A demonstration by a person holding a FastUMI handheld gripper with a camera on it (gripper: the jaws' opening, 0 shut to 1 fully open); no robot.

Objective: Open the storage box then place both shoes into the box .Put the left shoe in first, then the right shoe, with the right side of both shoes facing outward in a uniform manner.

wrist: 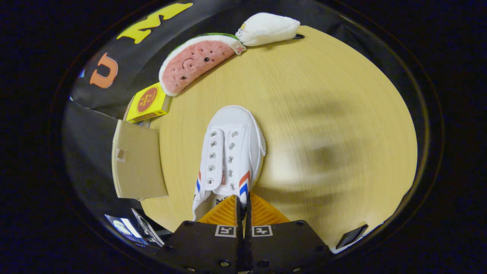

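A white lace-less sneaker [232, 152] with red and blue side stripes points its toe away from me, above the round wooden table [323, 114]. My gripper [243, 198] is shut on the shoe's right side wall near the opening, with the thin wall pinched between the two fingers. The shoe looks sharp while the table under it is blurred. To the left of the shoe stands a brown cardboard flap [139, 160] with a small square cut-out, next to a dark mass that may be the storage box; I cannot tell its inside.
Along the table's far edge lie a watermelon-slice plush [194, 62] and a white plush [268, 28]. A small yellow carton [148, 102] sits beyond the flap. A small dark object [352, 236] rests at the table's near right edge.
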